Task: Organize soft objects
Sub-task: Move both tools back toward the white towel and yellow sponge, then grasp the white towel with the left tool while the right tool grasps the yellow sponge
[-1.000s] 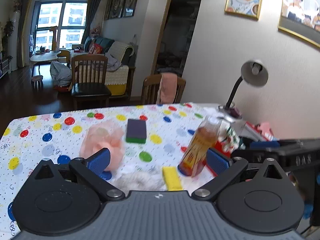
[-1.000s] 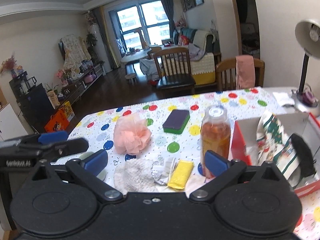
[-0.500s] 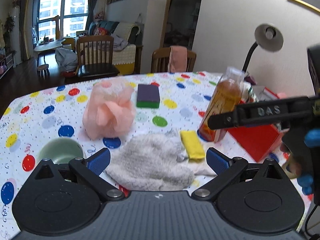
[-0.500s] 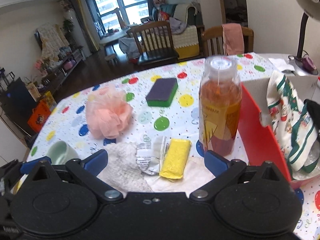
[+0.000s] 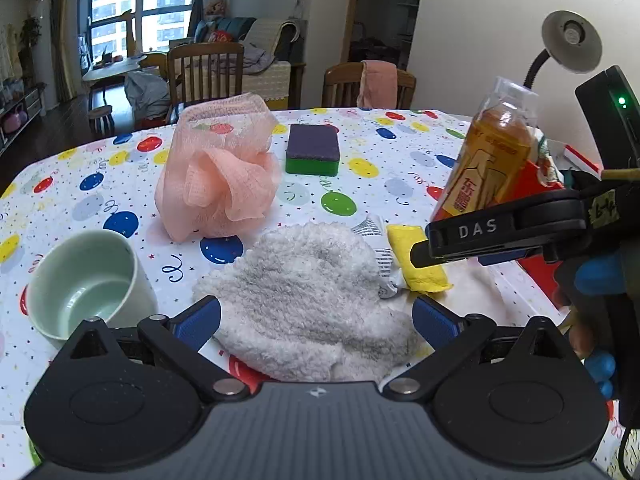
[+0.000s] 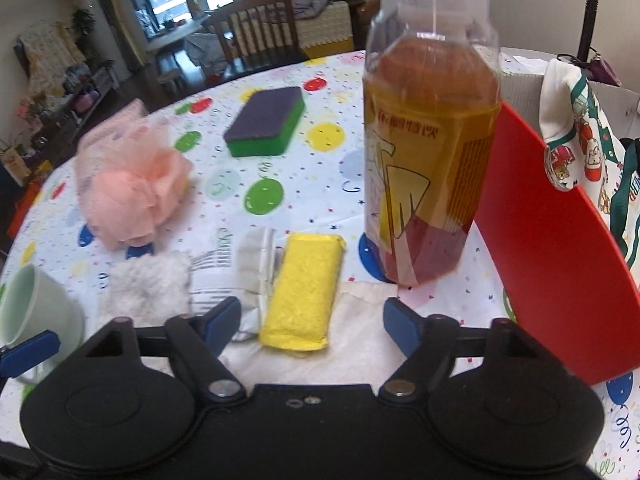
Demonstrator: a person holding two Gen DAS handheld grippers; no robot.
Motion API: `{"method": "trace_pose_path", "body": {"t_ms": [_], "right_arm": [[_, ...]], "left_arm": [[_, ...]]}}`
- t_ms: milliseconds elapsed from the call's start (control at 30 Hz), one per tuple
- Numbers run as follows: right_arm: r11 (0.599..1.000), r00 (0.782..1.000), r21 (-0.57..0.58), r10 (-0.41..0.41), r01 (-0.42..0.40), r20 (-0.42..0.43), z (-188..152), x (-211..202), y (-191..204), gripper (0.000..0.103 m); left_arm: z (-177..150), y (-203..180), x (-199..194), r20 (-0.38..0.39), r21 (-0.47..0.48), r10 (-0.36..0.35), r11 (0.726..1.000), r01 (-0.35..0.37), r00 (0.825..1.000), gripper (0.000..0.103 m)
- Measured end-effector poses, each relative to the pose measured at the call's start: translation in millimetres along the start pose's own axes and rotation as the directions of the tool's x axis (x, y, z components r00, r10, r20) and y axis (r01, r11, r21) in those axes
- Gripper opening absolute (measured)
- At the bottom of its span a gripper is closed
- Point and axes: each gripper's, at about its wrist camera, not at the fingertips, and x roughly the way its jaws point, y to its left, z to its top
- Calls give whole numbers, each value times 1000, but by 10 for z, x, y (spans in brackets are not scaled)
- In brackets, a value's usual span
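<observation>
From the left wrist, the left gripper [image 5: 316, 318] hangs low over the table [image 5: 60, 184] with its jaws spread wide, the fluffy white cloth [image 5: 308, 292] lying between the two blue pads and held by neither. Just right of the cloth lie a crumpled wrapper [image 5: 380, 248] and a yellow sponge [image 5: 416, 256], the sponge partly hidden by the right gripper [image 5: 420, 250], whose finger crosses in from the right; its jaws cannot be judged here. A pink loofah [image 5: 218, 172] sits behind the cloth, a purple-green sponge [image 5: 313, 148] farther back, a pale green cup [image 5: 86, 280] to the left, and a bottle [image 5: 488, 160] of amber liquid at right, against a red box [image 5: 536, 184]. From the right wrist, the right gripper [image 6: 312, 320] has its jaws spread, empty, with the near end of the yellow sponge [image 6: 306, 294] between the pads. The bottle [image 6: 430, 140] stands upright just beyond, beside the red box [image 6: 552, 240], over whose wall a printed cloth [image 6: 576, 128] hangs. The white cloth [image 6: 146, 288], loofah [image 6: 134, 192], purple-green sponge [image 6: 266, 120] and cup [image 6: 36, 312] lie to the left.
</observation>
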Motion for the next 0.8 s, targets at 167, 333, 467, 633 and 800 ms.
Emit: {"method": "trace_pose_path", "body": {"t_ms": [167,333,467,633,800], "right_arm": [[1000,1000,-12,-27,27,-6,36,137,56,69],[999,999,-12,-48,48,-4,68,224,79,62],[998,998,-14,-60,60,-5,57,277,87,56],[997,997,-33,-74,73,-7,54,329,147,53],[995,997,-56,-80,79,-17,47,380,183,51]], "left_arm": [[-7,-23,134,-18,-9,14,1000,-14,1000,103],[-28,19,274,-64,-48,-1,999,-2,998,103],[-45,105,340,-89,-109,-3,994,-6,996,103],[-72,204,394,-113,-177,-26,984,6,993,102],[-70,230,403,-117,-187,-17,982,-5,993,83]]}}
